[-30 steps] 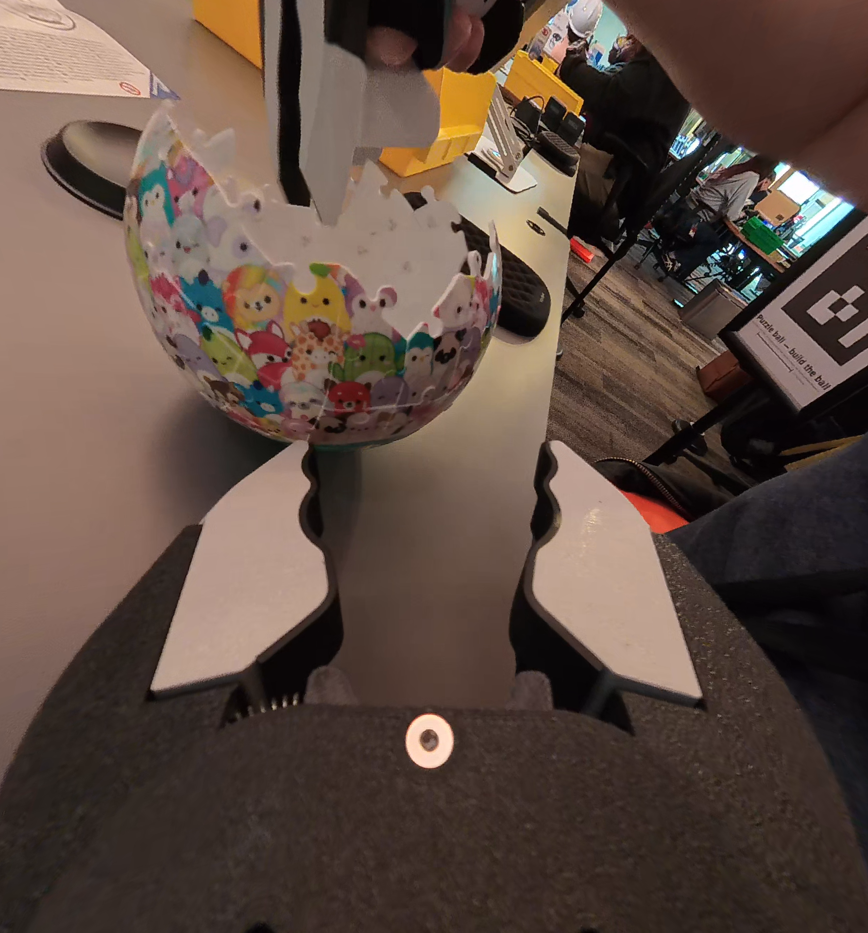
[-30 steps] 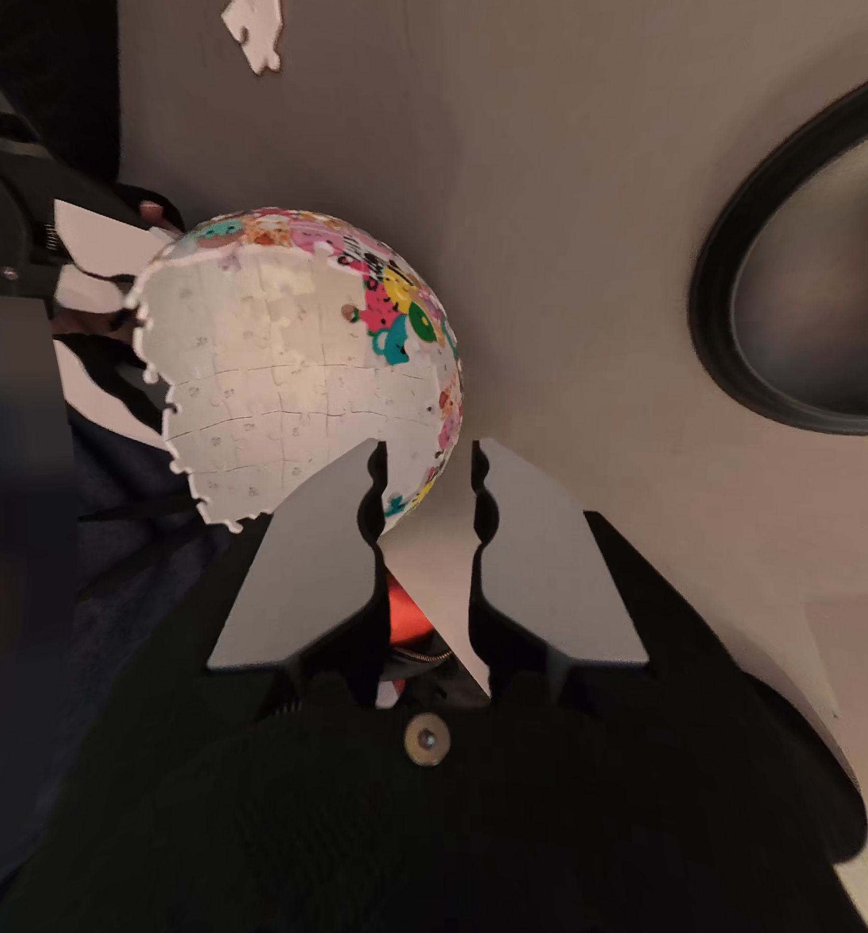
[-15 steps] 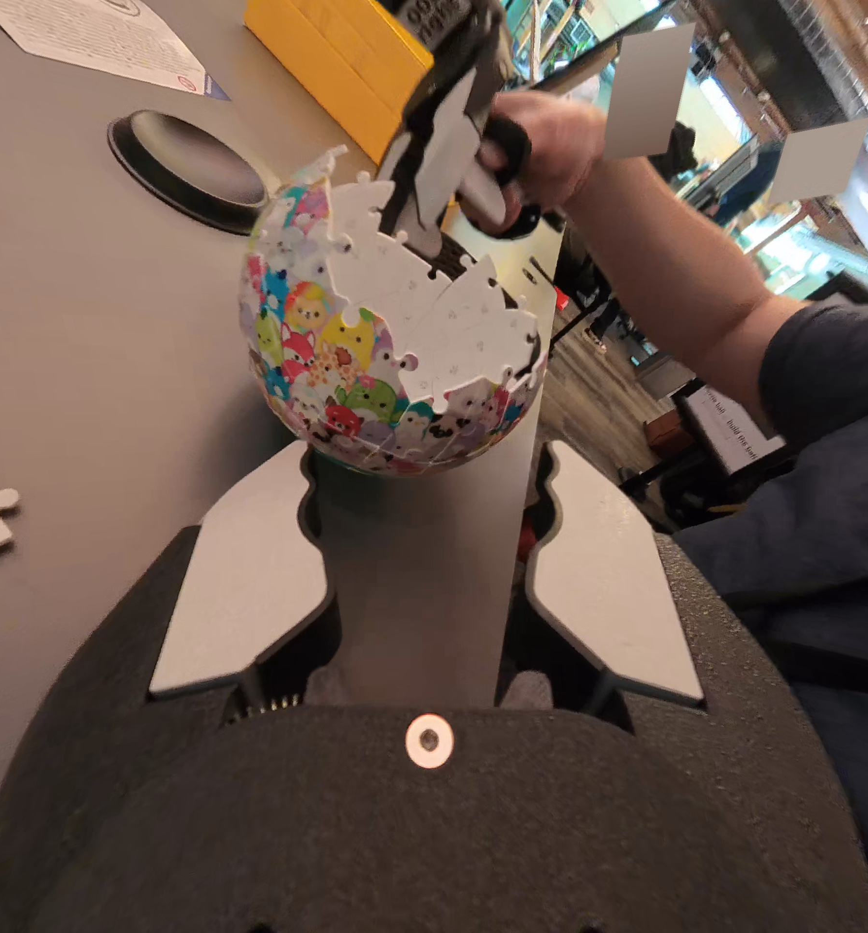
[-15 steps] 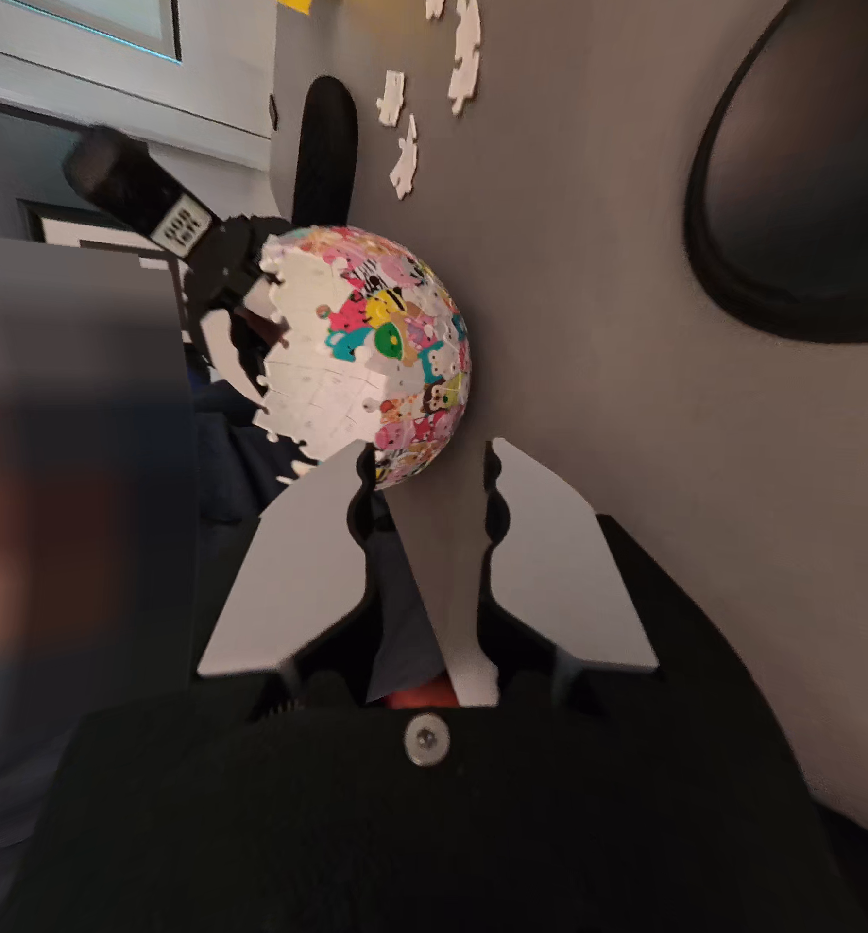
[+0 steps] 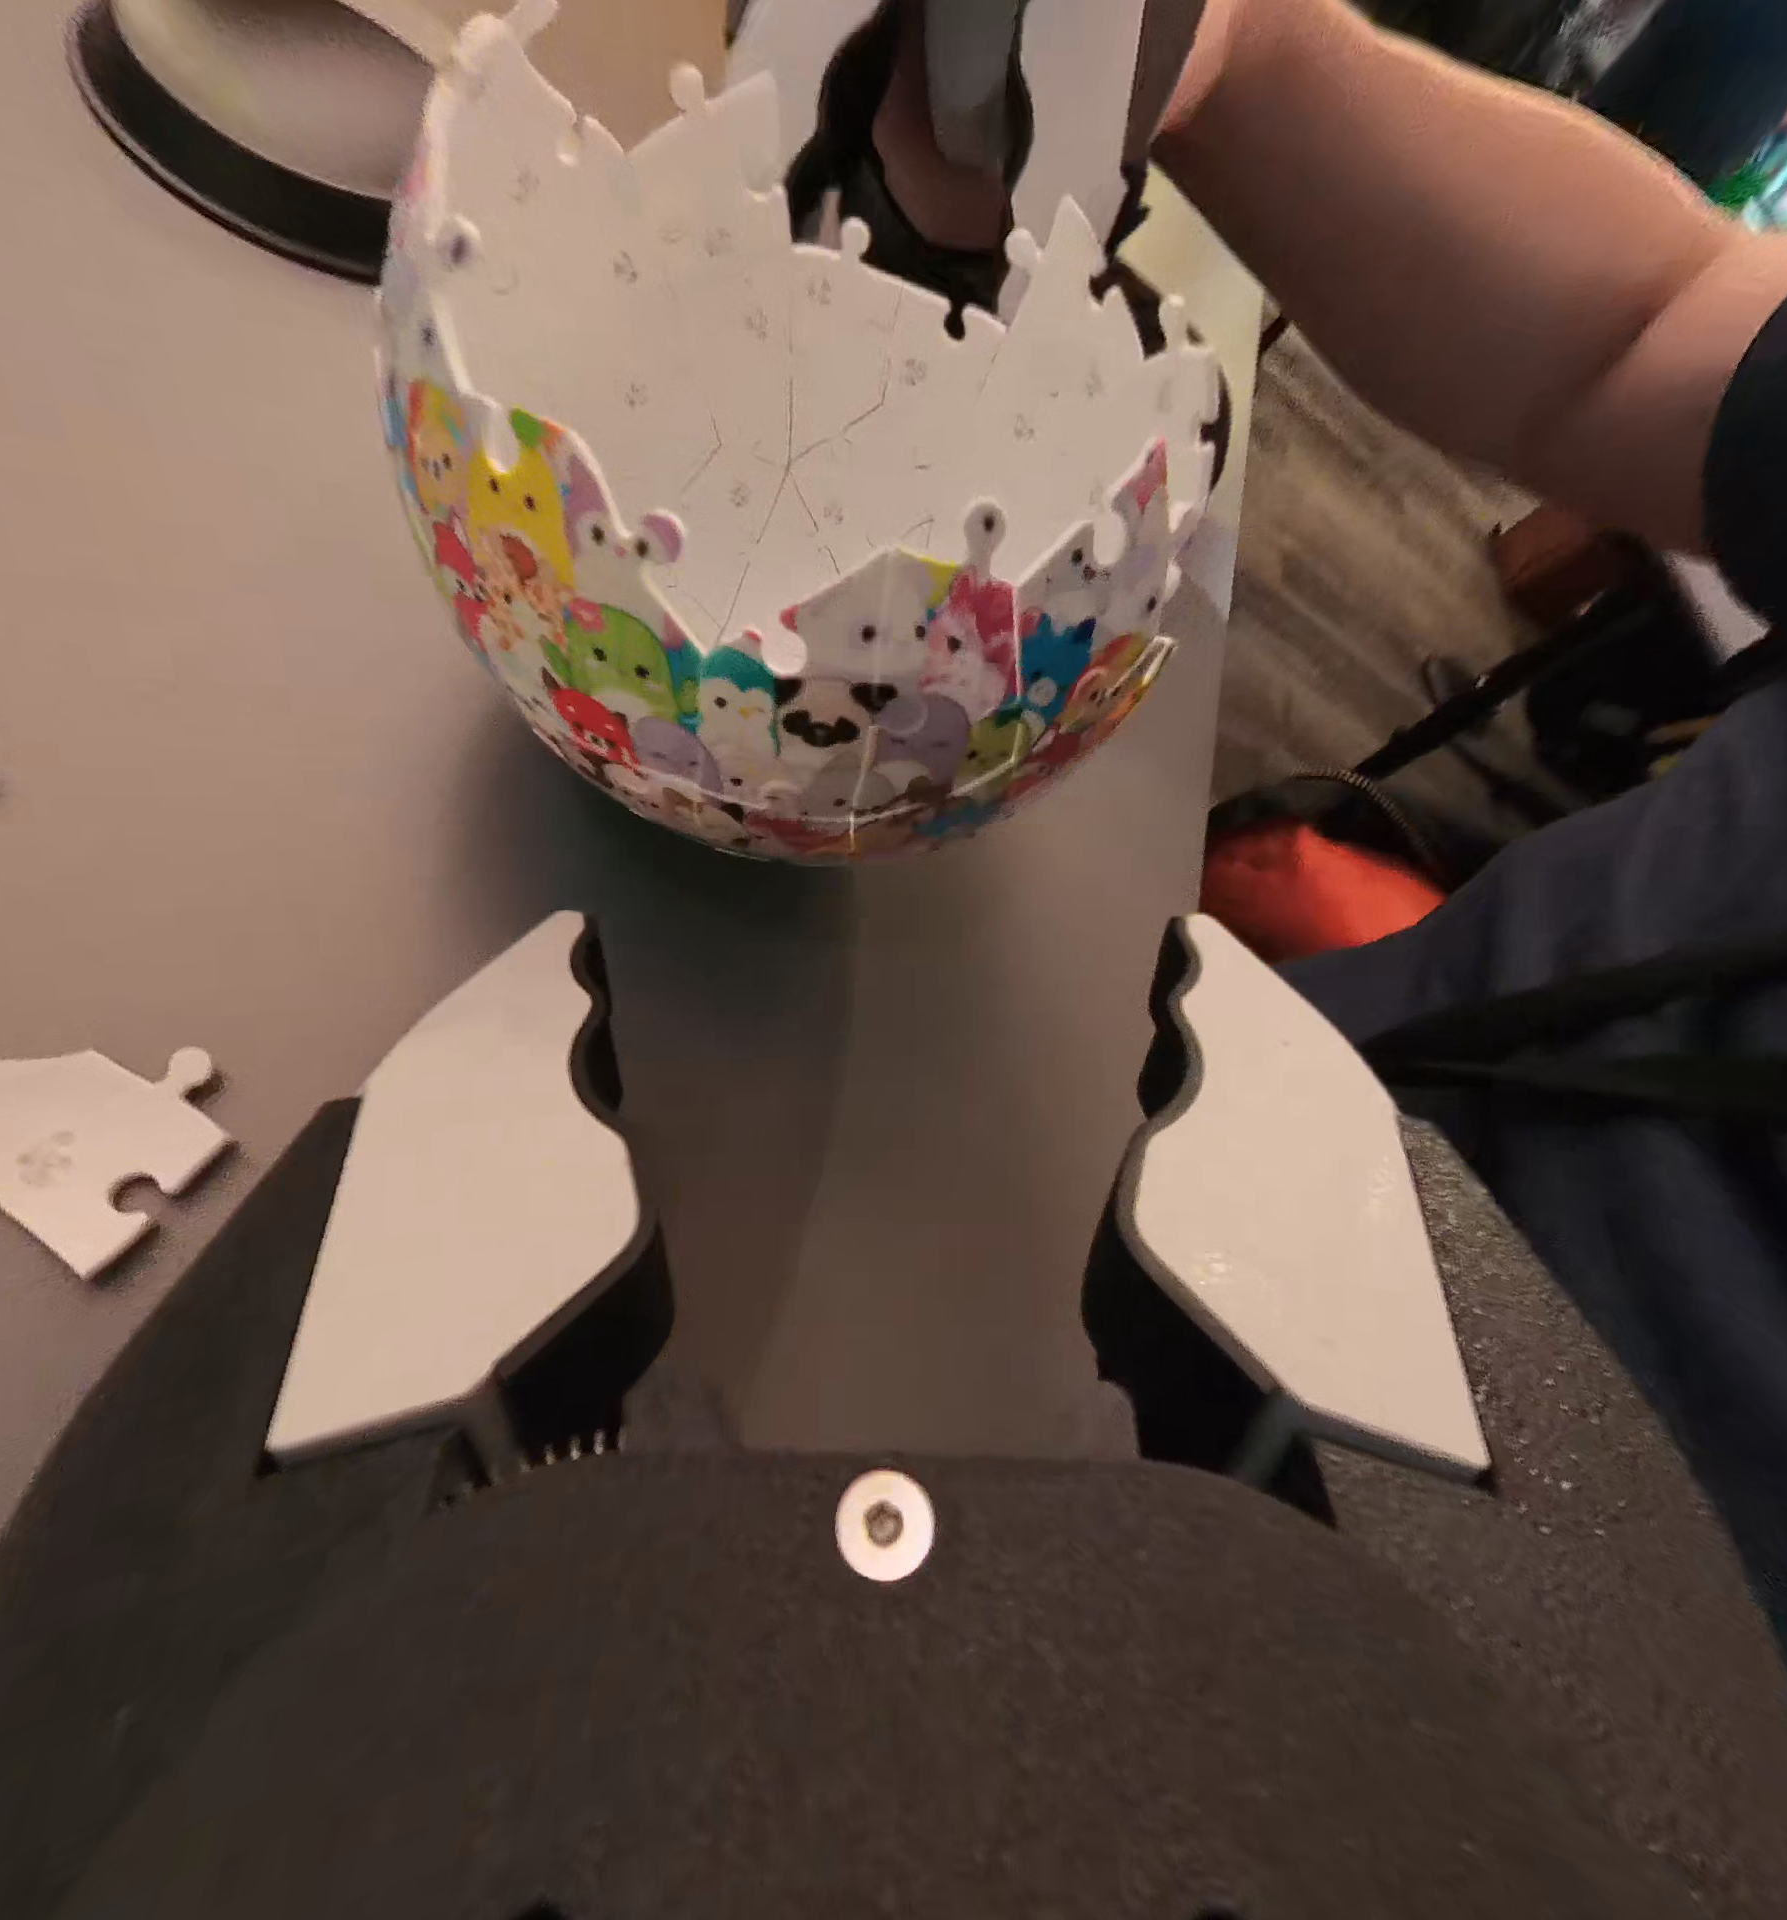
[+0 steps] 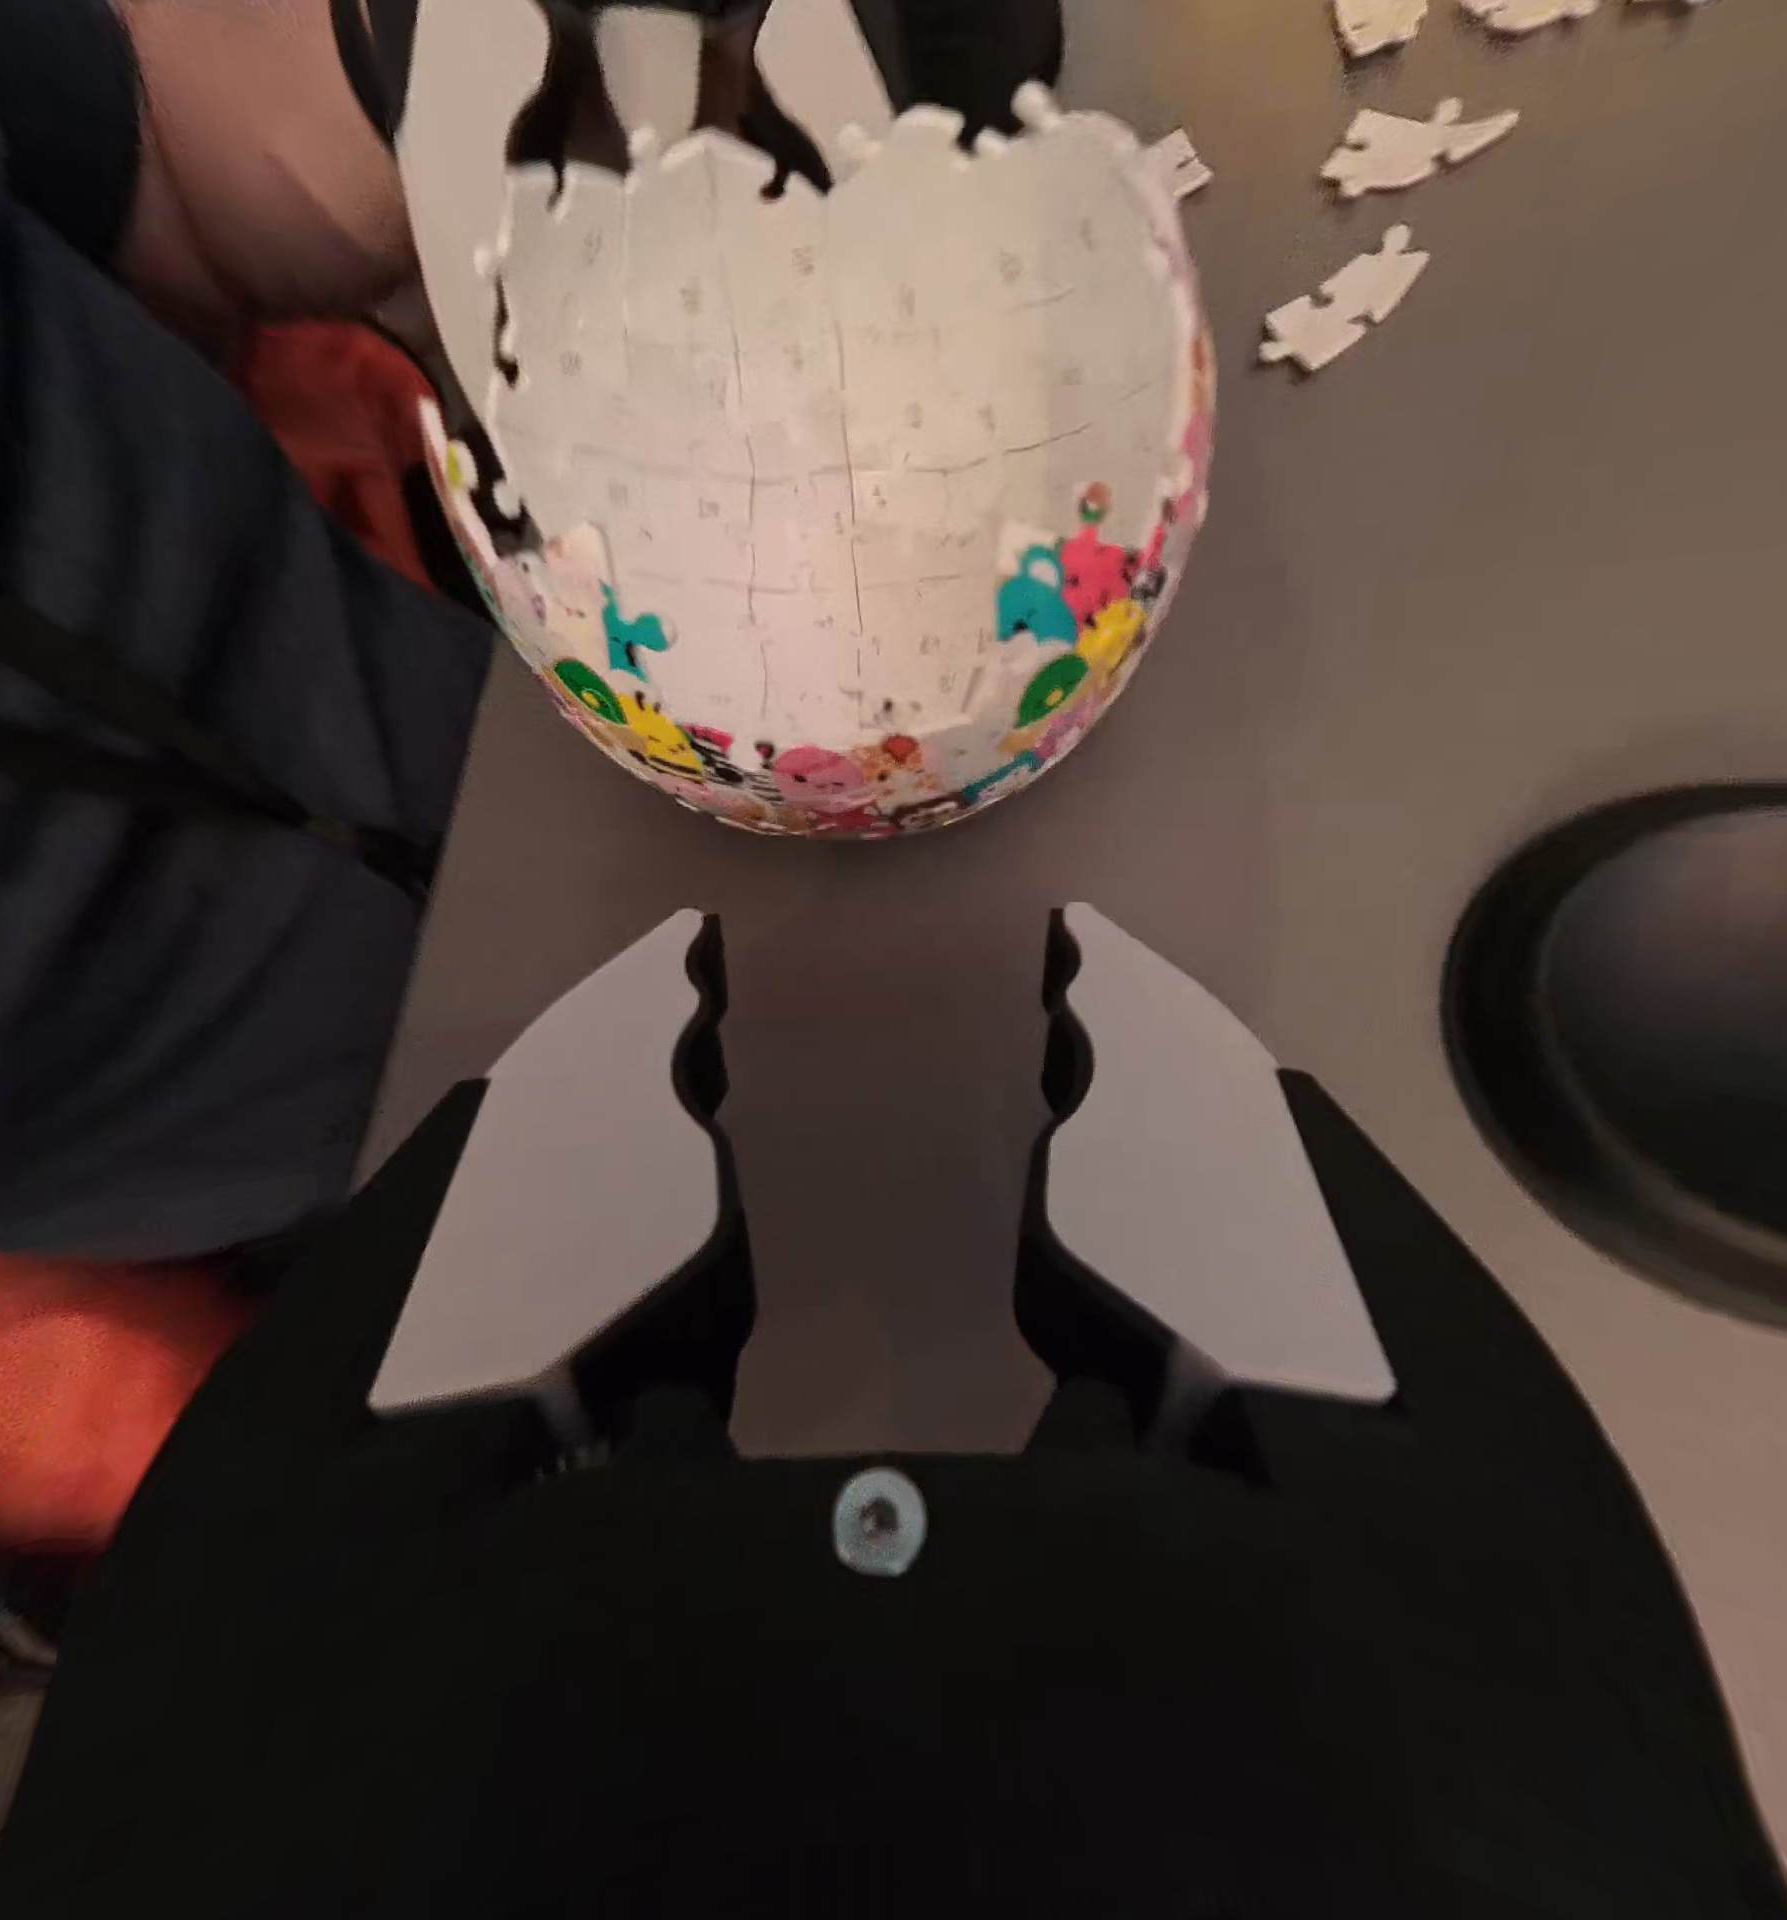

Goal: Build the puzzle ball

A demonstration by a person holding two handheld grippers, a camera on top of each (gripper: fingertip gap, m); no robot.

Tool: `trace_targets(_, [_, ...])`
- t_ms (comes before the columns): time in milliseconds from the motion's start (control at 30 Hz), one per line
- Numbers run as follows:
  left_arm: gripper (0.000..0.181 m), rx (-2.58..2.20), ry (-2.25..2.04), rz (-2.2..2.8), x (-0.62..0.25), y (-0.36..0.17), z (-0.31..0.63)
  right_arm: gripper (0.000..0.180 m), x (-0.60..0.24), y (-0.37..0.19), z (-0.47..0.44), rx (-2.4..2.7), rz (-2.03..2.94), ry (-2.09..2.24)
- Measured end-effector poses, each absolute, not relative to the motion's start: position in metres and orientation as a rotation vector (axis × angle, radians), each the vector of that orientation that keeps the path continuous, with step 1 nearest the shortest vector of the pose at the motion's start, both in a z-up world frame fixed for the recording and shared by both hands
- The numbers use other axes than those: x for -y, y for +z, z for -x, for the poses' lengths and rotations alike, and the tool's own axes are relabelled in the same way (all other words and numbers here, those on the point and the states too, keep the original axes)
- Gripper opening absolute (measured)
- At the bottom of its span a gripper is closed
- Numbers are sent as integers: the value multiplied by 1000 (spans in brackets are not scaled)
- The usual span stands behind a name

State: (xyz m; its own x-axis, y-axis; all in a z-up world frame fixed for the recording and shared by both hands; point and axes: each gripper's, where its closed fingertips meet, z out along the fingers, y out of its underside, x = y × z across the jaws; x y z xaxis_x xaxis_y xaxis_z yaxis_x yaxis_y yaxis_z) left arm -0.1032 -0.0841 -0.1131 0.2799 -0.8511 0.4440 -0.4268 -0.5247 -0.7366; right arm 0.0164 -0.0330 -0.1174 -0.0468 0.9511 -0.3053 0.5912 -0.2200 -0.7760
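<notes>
- Just ahead of the left hand-held gripper (image 5: 884, 997), fingers spread wide and empty: half-built puzzle ball (image 5: 795, 540), colourful cartoon-printed shell, white inside, open rim up, resting on the grey worktop (image 5: 193, 623) near its edge.
- Opposite, right hand-held gripper (image 6: 884, 987), likewise spread, empty, apart.
- Leftward, loose white puzzle pieces (image 5: 58, 1153).

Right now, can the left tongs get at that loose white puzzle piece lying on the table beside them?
Probably yes. The left tongs are open and empty, and the loose white piece lies flat on the bare grey table, off to their left. Nothing stands between them; the half-built puzzle ball sits ahead, out of that path.
</notes>
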Motion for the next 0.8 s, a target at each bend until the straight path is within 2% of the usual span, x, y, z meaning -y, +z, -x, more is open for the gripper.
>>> trace_targets(167, [106, -1314, -944, 2018, 72, -124, 101, 85, 33, -140, -3, 1777, 1746, 1029])
trace_targets(400, [112, -1422, -806, 1834, 59, -118, 91, 117, 32, -142, 15, 1763, 1570, 802])
trace_targets(533, [109, -1456, -773, 1729, 57, -112, 83, 120, 36, -131, 22, 1692, 1487, 767])
trace_targets(800, [117, -1454, -747, 1674, 47, -114, 79, 123, 34, -118, 35, 1598, 1465, 782])
